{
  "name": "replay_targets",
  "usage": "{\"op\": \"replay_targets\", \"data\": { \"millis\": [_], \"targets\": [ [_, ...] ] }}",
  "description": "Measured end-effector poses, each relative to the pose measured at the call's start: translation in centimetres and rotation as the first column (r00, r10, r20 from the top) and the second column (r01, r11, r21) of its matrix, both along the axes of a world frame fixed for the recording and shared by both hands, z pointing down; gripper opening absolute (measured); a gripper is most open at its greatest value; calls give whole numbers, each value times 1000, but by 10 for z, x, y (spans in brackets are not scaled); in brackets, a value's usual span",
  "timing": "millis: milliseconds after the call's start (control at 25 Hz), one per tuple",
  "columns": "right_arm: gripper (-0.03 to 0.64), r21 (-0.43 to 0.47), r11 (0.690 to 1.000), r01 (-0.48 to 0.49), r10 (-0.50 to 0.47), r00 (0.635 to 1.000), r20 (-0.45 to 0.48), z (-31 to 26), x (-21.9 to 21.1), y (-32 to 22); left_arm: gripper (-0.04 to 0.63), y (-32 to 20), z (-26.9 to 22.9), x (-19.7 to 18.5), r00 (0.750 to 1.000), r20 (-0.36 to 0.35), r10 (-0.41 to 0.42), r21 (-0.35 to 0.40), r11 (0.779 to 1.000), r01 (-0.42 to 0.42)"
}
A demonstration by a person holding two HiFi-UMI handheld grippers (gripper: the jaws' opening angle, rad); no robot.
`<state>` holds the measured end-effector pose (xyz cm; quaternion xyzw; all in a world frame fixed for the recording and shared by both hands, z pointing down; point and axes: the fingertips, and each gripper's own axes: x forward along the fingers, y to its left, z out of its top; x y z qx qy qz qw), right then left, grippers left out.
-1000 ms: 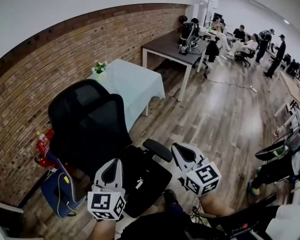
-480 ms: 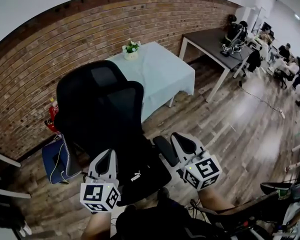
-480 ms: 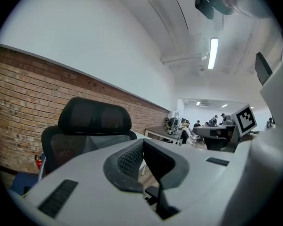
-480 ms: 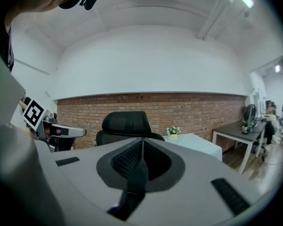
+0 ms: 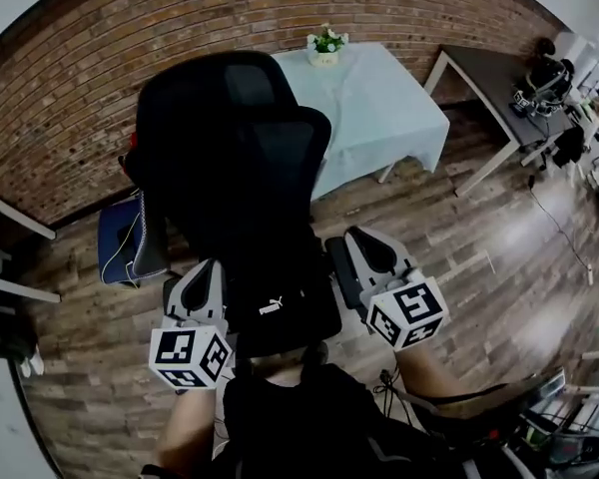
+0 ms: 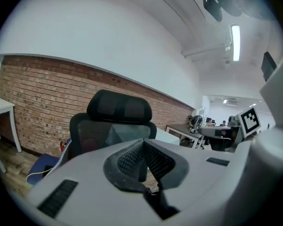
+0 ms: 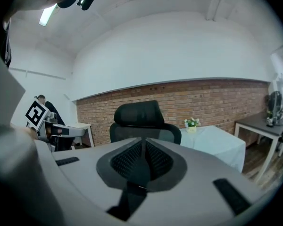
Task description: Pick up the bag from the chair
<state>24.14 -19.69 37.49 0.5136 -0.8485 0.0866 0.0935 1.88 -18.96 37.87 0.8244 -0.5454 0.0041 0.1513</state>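
A black bag [image 5: 280, 312] with a small white logo lies on the seat of a black high-backed office chair [image 5: 235, 158]. My left gripper [image 5: 204, 273] hovers at the seat's left front, shut with nothing in it. My right gripper [image 5: 365, 245] is by the right armrest, shut and empty too. In the left gripper view the closed jaws [image 6: 142, 158] point at the chair back [image 6: 119, 109]. The right gripper view has its closed jaws [image 7: 143, 158] below the headrest [image 7: 138, 113]. The bag itself is hidden in both gripper views.
A blue bag [image 5: 118, 247] sits on the wood floor left of the chair, below the brick wall. Behind the chair stands a table with a pale cloth [image 5: 384, 113] and a flower pot [image 5: 326, 43]. A white table [image 5: 5, 257] is at the left, a dark desk [image 5: 489, 78] at the right.
The head view has swung round so the chair now sits in the centre. Both grippers have sunk a little beside the seat and stay shut.
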Motion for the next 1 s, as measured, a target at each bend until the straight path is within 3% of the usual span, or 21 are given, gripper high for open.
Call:
{"op": "replay_targets", "data": {
  "millis": [200,520,640,720,880,920,1000],
  "targets": [
    [18,-50,996,71,-71,997,-8,32,-15,-15,9,6,30,-20,994,-10,-111,-64,992,110],
    [21,-174,980,99,-104,994,-18,106,-40,-31,12,6,104,-43,989,0,-148,-220,965,144],
    [67,-236,967,97,-106,994,-27,143,-44,-34,12,7,137,-46,988,-2,-153,-275,950,147],
    [146,-281,955,95,-109,994,-32,168,-45,-34,12,8,157,-49,987,9,-161,-300,941,156],
    [150,-353,932,86,-109,993,-46,217,-50,-34,17,7,200,-55,984,34,-177,-351,919,177],
    [154,-367,927,82,-108,993,-50,229,-52,-34,32,6,212,-55,983,36,-179,-366,913,179],
    [164,-396,915,76,-109,992,-61,254,-55,-32,124,5,238,-57,983,28,-179,-407,896,175]
  ]
}}
